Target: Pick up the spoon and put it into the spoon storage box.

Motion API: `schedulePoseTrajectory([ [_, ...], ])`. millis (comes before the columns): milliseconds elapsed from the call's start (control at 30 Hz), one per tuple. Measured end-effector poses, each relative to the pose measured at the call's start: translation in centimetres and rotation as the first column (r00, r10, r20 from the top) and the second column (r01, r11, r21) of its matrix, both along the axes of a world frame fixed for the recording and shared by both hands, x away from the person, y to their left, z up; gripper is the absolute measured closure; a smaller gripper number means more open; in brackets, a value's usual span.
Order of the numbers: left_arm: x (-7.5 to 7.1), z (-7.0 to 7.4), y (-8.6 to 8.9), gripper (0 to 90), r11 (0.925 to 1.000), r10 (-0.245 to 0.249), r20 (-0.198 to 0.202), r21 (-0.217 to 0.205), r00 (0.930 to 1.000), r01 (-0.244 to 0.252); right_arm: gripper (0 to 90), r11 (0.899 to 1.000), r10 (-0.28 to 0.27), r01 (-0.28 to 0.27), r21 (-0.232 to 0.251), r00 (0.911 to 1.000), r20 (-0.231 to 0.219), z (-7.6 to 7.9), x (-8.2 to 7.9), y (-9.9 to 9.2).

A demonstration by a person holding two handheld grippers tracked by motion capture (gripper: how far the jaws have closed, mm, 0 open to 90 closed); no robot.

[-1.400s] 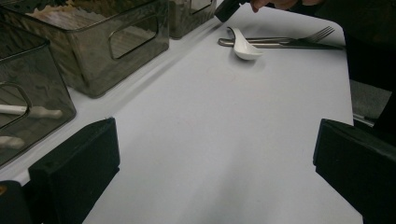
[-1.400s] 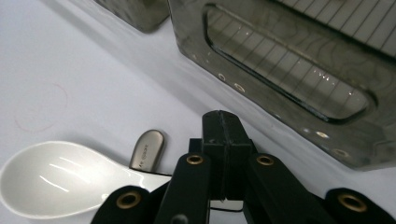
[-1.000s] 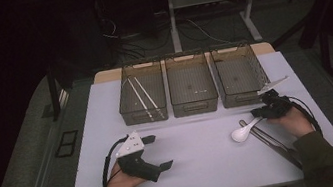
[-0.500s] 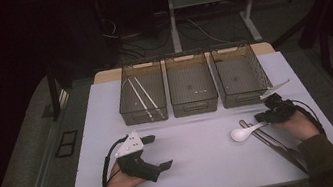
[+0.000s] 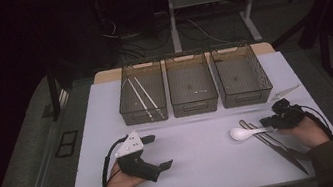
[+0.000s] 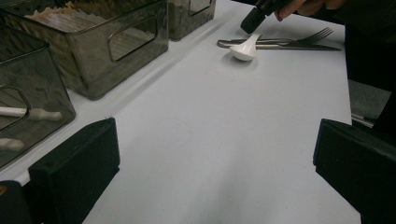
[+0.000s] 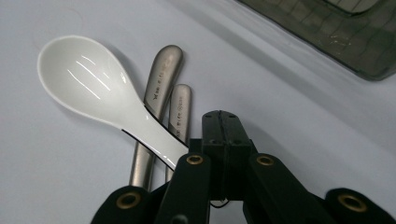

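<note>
Right gripper [image 7: 223, 122] jaws are pressed together, empty, just beside the white spoon [image 7: 98, 91] handle, which lies across two steel handles [image 7: 161, 81] on the table. Left gripper [image 6: 210, 163] jaws are held wide apart. Risk: spoon nudged, not gripped, and the steel pieces dragged along.

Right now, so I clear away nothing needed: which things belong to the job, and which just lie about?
In the job:
right gripper, shut, at the spoon's handle
spoon
bins, probably

Lying about for now:
metal cutlery under the spoon
chopsticks in the left bin
left gripper, open, idle
</note>
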State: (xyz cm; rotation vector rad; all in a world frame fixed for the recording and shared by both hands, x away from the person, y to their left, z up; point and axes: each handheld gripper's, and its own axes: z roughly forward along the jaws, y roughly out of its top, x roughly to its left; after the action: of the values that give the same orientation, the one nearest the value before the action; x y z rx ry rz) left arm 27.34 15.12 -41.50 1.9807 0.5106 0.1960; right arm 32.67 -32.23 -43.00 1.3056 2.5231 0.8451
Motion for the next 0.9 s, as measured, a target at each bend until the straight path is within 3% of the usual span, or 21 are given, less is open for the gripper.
schedulePoseTrajectory([
  [167,0.0,0.0,0.0,0.0,1.0,0.0,0.0,0.0,1.0,0.0,78.5,0.996,-0.024,0.021,0.089,0.9992,0.033,0.8,-0.2,-0.4],
  [400,0.0,0.0,0.0,0.0,1.0,-0.001,-0.001,0.0,1.0,0.001,59.2,0.98,-0.015,0.003,0.199,0.9982,0.059,1.6,-1.2,-0.2],
  [700,0.0,0.0,-0.1,0.0,1.0,-0.003,0.0,0.002,1.0,0.003,45.5,0.963,0.015,-0.041,0.265,0.995,0.099,2.0,-2.2,1.2],
  [900,0.0,0.1,0.0,0.0,1.0,-0.002,0.002,0.0,1.0,0.002,43.5,0.956,0.038,-0.073,0.285,0.9909,0.129,2.2,-2.5,2.2],
])
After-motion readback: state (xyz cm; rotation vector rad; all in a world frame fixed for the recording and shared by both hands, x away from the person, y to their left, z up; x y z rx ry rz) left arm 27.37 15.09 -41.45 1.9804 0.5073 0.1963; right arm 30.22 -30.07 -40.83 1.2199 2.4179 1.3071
